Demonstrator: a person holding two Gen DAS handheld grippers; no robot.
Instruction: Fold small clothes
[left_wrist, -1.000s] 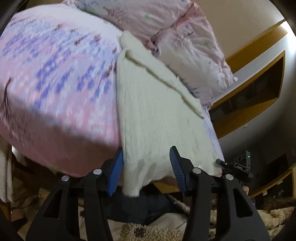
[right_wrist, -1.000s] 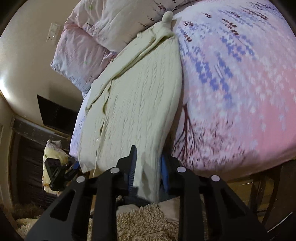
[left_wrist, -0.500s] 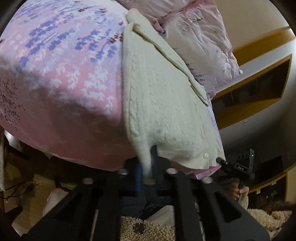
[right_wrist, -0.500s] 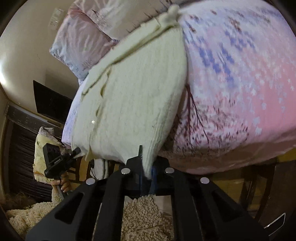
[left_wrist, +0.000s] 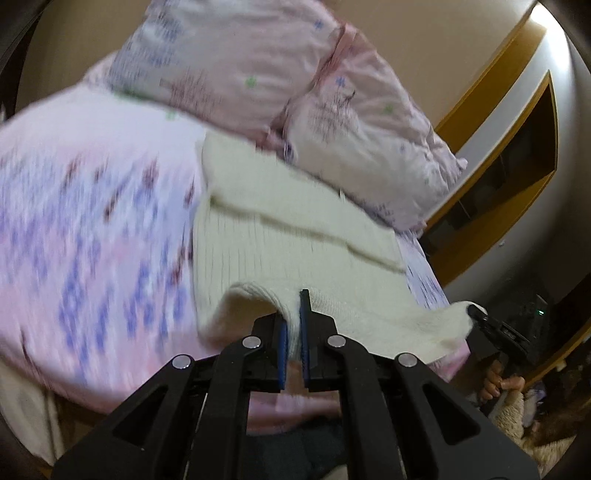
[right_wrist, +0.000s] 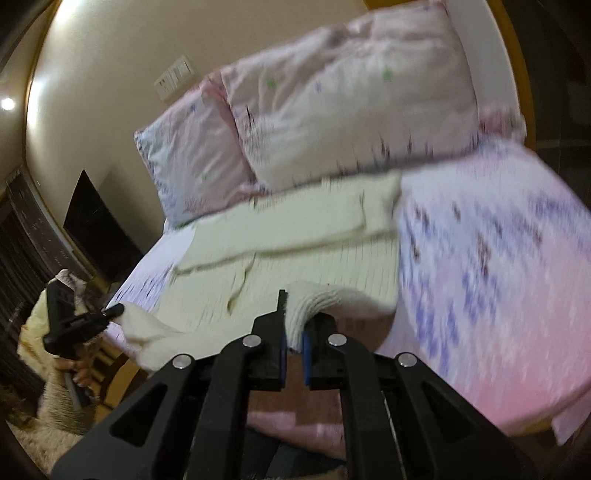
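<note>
Left claw (left_wrist: 292, 332) and right claw (right_wrist: 293, 334) each clamp a hem corner of the cream cable-knit cardigan (left_wrist: 295, 243), lifted over its body on the bed (left_wrist: 92, 240) below the pillows (right_wrist: 351, 110).

A bed (right_wrist: 498, 280) in a pink, purple-flowered cover is filling the room, two pink pillows (right_wrist: 347, 110) leaning on a cream wall (right_wrist: 110, 74) carrying a switch plate (right_wrist: 176, 78). Wooden trim (left_wrist: 480, 85) is showing nearby.
</note>
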